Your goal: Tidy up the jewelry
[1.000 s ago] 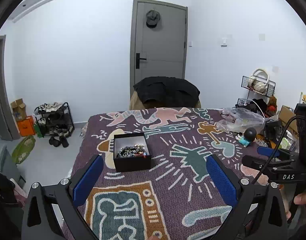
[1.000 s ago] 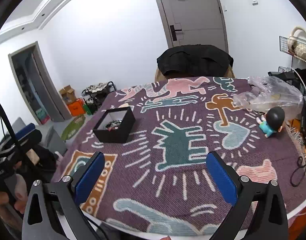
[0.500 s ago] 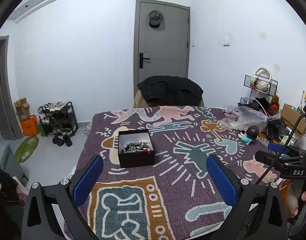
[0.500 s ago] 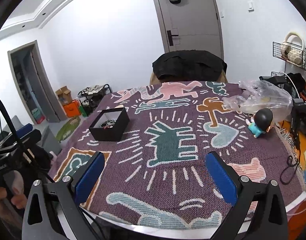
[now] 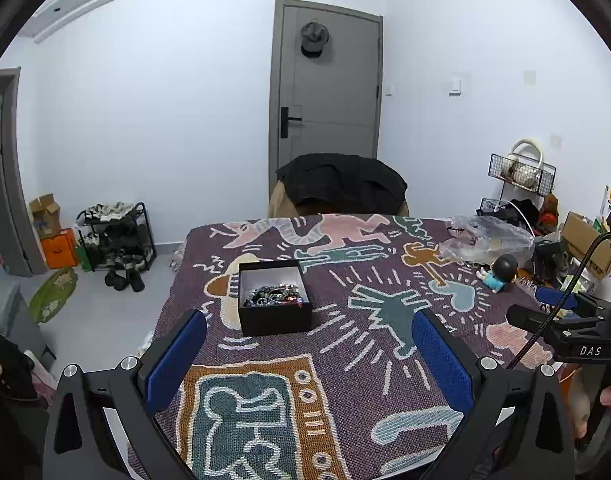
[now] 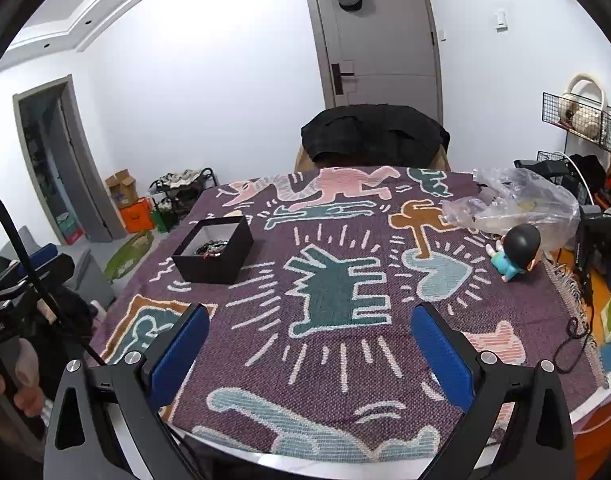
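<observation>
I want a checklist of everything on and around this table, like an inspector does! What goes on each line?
Surface: table under a purple blanket with cartoon figures.
Job's things: open black box holding tangled jewelry, nearer the left claw.
Clutter: clear plastic bag and a toy figure at the table's right side.
Grippers: left claw and right claw both open, empty, above the near edge.
Cables: black cable over the right edge; another on the right claw's rig.
Surroundings: grey door with a cap, chair with a dark jacket, shoe rack, wire basket.
</observation>
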The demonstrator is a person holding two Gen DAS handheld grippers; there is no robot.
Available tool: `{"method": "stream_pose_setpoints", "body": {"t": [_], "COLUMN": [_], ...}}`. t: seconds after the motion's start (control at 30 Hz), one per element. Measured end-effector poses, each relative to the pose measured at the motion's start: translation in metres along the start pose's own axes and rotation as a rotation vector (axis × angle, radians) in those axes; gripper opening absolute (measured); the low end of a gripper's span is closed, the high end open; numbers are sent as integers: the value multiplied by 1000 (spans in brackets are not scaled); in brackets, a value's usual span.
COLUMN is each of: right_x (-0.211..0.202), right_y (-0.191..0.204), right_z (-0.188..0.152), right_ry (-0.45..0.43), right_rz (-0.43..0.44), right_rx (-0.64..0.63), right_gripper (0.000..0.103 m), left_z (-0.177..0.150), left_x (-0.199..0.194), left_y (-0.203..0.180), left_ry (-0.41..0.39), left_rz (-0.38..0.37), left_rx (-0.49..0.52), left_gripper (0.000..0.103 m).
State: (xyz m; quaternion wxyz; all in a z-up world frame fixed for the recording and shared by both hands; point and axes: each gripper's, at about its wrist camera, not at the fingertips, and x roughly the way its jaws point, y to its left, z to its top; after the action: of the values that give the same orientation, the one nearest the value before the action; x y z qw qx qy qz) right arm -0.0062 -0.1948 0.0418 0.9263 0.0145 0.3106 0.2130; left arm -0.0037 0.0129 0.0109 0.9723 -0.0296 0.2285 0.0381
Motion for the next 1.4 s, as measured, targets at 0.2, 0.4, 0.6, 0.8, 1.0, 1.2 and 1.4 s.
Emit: {"method": "stream_pose_setpoints", "body": {"t": [0.2, 0.4, 0.6, 0.8, 1.0, 1.2, 1.4], "right_x": [1, 3, 3, 3, 1, 2, 2], "right_y": [-1, 0, 0, 0, 0, 3, 2], "right_z": [0, -1, -2, -3, -2, -2, -3], "right_ry": [0, 6, 7, 5, 2, 1, 1], "right_rz": [-4, 2, 0, 2, 2, 2, 0], "right_rx": [5, 8, 19, 20, 22, 12, 12], "right_gripper": [101, 101, 101, 101, 101, 101, 101], "left_z": [-1, -3, -3, -3, -2, -3, -2], "left_x": [1, 2, 3, 3, 2, 2, 2], "left_y": [0, -1, -2, -3, -2, -3, -3], "left_ry": [1, 6, 6, 5, 4, 5, 4], "left_rz": [-9, -12, -13, -12, -13, -13, -9], "left_rx": [0, 1, -2, 3, 6, 5, 8], "left_gripper": [103, 103, 103, 103, 103, 103, 103]}}
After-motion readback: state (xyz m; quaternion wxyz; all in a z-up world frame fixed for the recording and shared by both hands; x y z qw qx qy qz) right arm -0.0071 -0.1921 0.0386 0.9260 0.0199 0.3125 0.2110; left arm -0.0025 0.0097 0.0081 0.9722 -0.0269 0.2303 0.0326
